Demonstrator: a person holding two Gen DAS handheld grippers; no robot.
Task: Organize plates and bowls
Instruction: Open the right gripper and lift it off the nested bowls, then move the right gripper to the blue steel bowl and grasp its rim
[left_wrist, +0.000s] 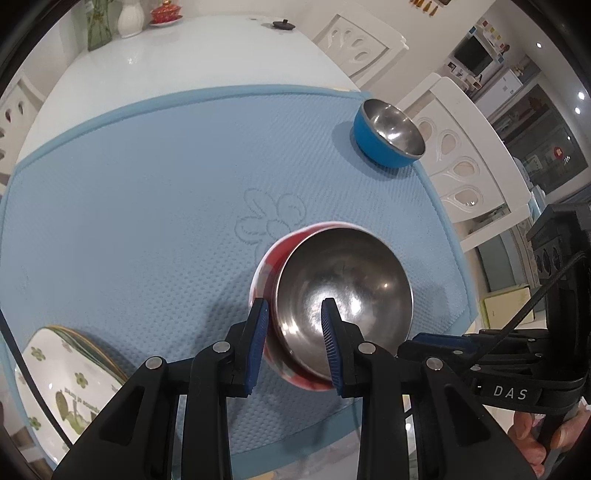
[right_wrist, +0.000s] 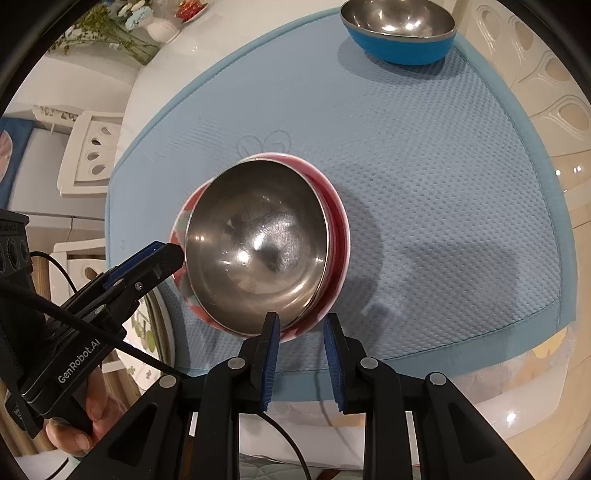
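Red bowl (left_wrist: 343, 291), steel inside, hung tilted over the middle of a pale blue dimpled mat (left_wrist: 147, 184), and you had it by the rim from two sides. At the far left of the left wrist view, a white plate (left_wrist: 55, 373) with green flowers lay at the mat's near corner. Behind it the white glossy tabletop (left_wrist: 184, 48) ran back to a glass vase of greenery (left_wrist: 99, 26), a white vase (left_wrist: 130, 18) and a red lidded cup (left_wrist: 166, 13), with a small black lid (left_wrist: 282, 25) further right.

Your left hand-held gripper (left_wrist: 293, 306) was clamped on the bowl's near-left rim, one blue pad outside the red wall and one inside on the steel. Just beyond the bowl, a flower was pressed into the mat.

Your right hand-held gripper (right_wrist: 301, 318) was closed narrowly on the opposite rim, your right hand (left_wrist: 532, 435) showing below it.

Well apart, at the mat's far right corner, a blue bowl (left_wrist: 388, 133) sat upright. White carved chairs (left_wrist: 461, 147) stood past that edge, with shelves and dark appliances beyond.
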